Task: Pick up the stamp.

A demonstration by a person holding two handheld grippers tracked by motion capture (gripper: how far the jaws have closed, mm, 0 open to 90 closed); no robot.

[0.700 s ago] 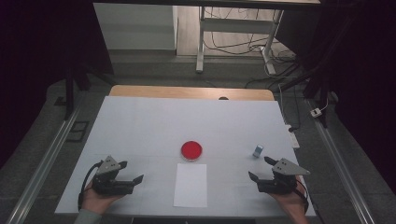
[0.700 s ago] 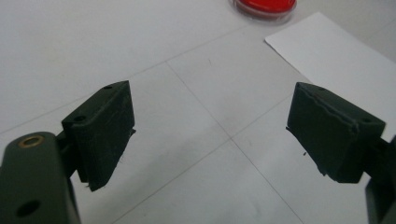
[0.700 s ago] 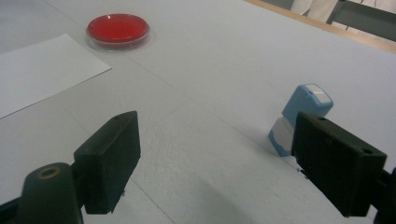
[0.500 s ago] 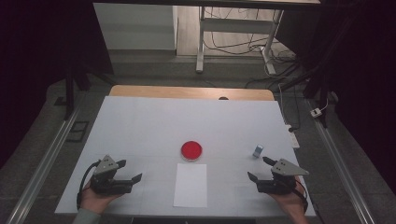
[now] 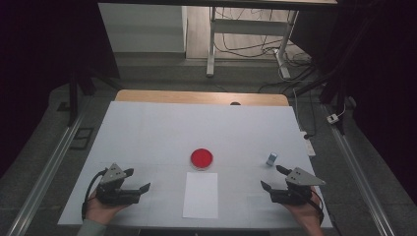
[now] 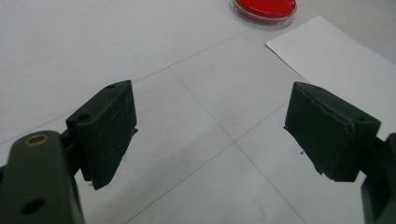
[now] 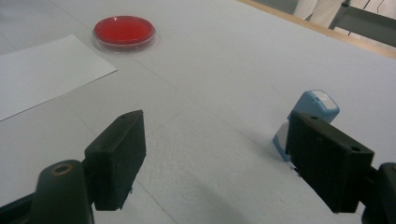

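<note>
A round red dish (image 5: 202,158) sits at the middle of the white table top (image 5: 162,128), and a white sheet of paper (image 5: 201,194) lies just in front of it. A small blue-and-white block (image 5: 271,158) stands to the right. My left gripper (image 5: 138,179) rests open at the front left, pointing toward the paper. My right gripper (image 5: 271,177) is open at the front right, just short of the block. In the left gripper view the gripper (image 6: 210,135) holds nothing, with the dish (image 6: 265,8) ahead. In the right gripper view the gripper (image 7: 215,158) holds nothing, and the block (image 7: 315,103) stands just beyond the right jaw.
A wooden strip (image 5: 201,97) edges the far side of the table. Metal rails (image 5: 44,172) run along both sides on the floor. A desk frame with cables (image 5: 246,44) stands beyond the table, and a power strip (image 5: 308,142) lies off its right edge.
</note>
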